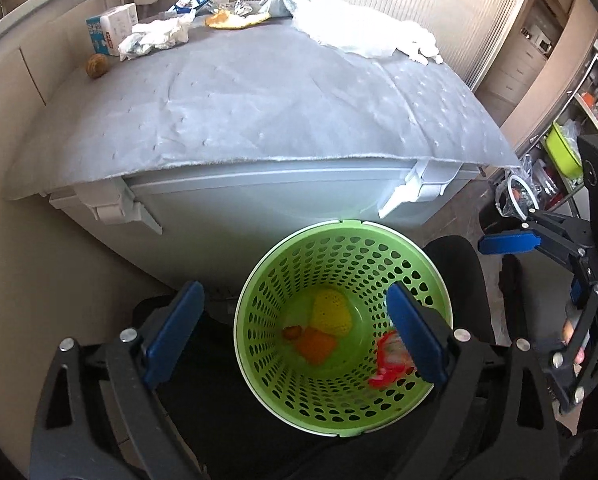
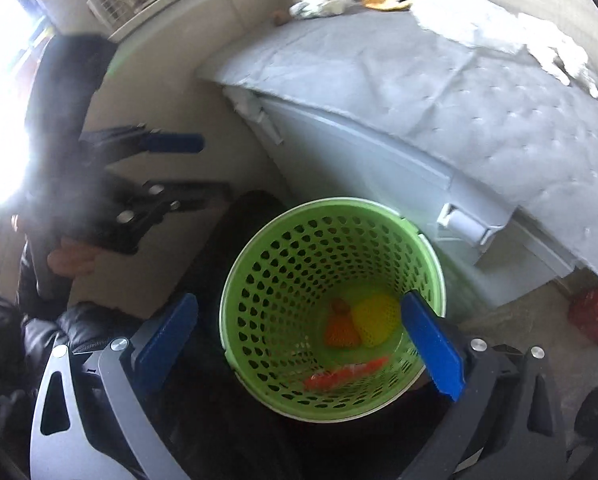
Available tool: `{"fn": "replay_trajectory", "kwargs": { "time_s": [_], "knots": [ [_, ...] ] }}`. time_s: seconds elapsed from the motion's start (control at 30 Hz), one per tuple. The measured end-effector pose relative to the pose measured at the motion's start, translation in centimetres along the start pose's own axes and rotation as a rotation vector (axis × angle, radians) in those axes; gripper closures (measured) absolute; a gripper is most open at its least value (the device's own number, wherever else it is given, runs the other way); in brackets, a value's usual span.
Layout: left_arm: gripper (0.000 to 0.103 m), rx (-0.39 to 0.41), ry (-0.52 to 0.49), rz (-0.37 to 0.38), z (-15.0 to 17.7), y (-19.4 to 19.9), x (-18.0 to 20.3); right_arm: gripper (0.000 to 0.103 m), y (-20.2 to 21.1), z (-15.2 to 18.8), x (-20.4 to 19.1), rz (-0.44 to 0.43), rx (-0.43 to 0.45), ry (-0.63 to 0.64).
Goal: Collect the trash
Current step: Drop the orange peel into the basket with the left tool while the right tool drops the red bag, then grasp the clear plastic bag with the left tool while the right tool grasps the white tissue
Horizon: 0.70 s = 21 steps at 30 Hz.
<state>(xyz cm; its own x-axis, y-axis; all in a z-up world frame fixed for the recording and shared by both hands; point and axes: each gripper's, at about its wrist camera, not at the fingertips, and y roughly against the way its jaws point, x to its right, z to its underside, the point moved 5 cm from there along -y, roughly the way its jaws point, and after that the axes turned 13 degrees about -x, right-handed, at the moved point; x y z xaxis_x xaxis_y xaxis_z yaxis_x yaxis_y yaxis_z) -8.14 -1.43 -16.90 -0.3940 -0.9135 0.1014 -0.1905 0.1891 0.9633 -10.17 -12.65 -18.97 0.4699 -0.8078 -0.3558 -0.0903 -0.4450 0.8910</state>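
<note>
A green perforated trash basket (image 1: 259, 360) stands on the floor in front of a grey-covered box; it also shows in the right wrist view (image 2: 251, 344). Inside lie a yellow piece (image 1: 331, 312), an orange piece (image 1: 315, 346) and a red wrapper (image 1: 391, 364). My left gripper (image 1: 295, 336) is open and empty above the basket. My right gripper (image 2: 299, 348) is open and empty above it too. On the box's far end lie crumpled tissue (image 1: 155, 38), orange peel (image 1: 235, 20), a blue-white wrapper (image 1: 191, 2), a white plastic bag (image 1: 359, 34) and a walnut (image 1: 96, 66).
A milk carton (image 1: 99, 34) and a white power strip (image 1: 121, 24) stand at the box's far left corner. A wall runs along the left. Shelves with a lime bowl (image 1: 563, 148) stand at the right. A red mesh item (image 2: 591, 314) lies on the floor.
</note>
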Motion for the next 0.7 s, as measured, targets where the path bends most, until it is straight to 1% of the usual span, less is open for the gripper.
{"fn": "replay_trajectory", "kwargs": {
  "time_s": [0.2, 0.3, 0.5, 0.63, 0.7],
  "knots": [
    [0.014, 0.012, -0.005, -0.007, -0.5, 0.3, 0.6, 0.002, 0.7, -0.1, 1.1, 0.005, 0.041, -0.03],
    [0.014, 0.017, -0.003, 0.002, -1.0, 0.4, 0.8, 0.002, 1.3, -0.3, 1.3, 0.014, 0.061, -0.037],
    [0.014, 0.036, 0.002, 0.017, -2.9, 0.8, 1.3, 0.002, 3.0, -1.1, 2.4, 0.05, 0.133, -0.067],
    [0.014, 0.058, 0.007, 0.027, -4.9, 1.1, 1.7, 0.002, 4.6, -2.0, 3.8, 0.119, 0.189, -0.087],
    [0.014, 0.078, 0.008, 0.039, -6.7, 1.5, 2.2, 0.002, 5.4, -2.5, 4.6, 0.162, 0.215, -0.095]
  ]
}}
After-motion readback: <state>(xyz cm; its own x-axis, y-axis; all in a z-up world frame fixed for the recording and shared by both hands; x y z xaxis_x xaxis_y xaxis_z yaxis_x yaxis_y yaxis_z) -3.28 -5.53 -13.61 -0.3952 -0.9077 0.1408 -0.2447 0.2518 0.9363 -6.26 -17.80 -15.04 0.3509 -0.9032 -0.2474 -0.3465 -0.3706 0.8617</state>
